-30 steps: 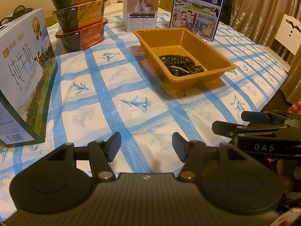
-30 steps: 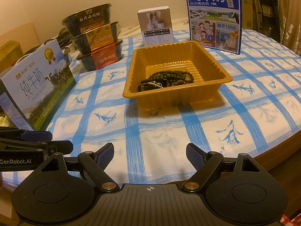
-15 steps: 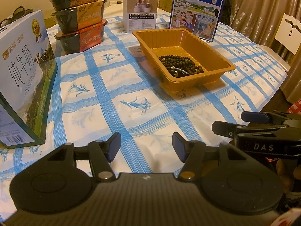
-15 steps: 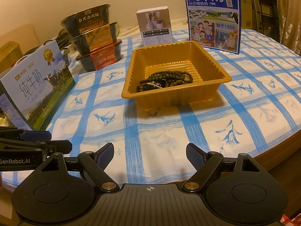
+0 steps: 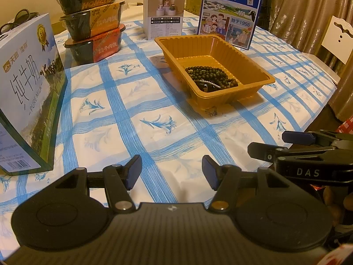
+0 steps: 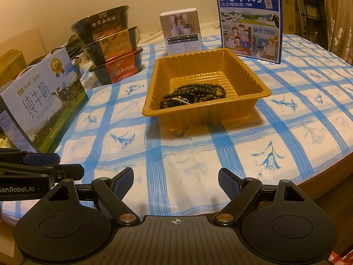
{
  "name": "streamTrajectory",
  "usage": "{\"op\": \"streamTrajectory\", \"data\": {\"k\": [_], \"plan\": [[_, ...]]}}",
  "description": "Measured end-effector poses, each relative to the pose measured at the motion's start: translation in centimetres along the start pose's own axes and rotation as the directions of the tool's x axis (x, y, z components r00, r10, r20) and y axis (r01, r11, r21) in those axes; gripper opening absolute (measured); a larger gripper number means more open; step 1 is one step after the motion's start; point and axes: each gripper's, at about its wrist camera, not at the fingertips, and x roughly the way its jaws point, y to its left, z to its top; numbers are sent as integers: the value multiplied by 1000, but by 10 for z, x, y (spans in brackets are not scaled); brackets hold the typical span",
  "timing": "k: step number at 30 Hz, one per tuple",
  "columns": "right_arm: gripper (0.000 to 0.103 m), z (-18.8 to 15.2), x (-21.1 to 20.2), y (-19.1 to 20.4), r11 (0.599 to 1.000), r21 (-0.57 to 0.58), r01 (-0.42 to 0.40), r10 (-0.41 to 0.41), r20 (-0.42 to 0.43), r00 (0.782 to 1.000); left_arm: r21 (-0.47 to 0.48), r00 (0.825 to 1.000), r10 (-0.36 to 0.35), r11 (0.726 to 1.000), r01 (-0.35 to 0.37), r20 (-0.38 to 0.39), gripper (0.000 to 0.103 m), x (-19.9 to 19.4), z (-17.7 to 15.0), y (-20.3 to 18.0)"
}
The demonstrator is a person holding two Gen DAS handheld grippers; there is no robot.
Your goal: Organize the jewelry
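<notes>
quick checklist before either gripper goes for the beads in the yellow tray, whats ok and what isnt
1. Left gripper open with nothing between its jaws: ok.
2. Right gripper open with nothing between its jaws: ok.
3. Dark bead strings all inside the yellow tray, none over the rim: ok.
4. Bare tablecloth between both grippers and the tray, nothing standing in the way: ok.
5. Strings separate enough to lift one alone: not ok, they lie piled together against the near wall.
6. How many pieces are in the pile: cannot tell.
</notes>
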Motion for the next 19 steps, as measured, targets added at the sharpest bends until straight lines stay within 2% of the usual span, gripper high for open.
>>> {"op": "streamTrajectory", "data": {"k": [19], "plan": [[83, 2, 0, -3, 1000, 1, 2, -2, 1, 1000, 0, 1000, 4, 1000, -4, 6, 58, 0, 3, 2]]}}
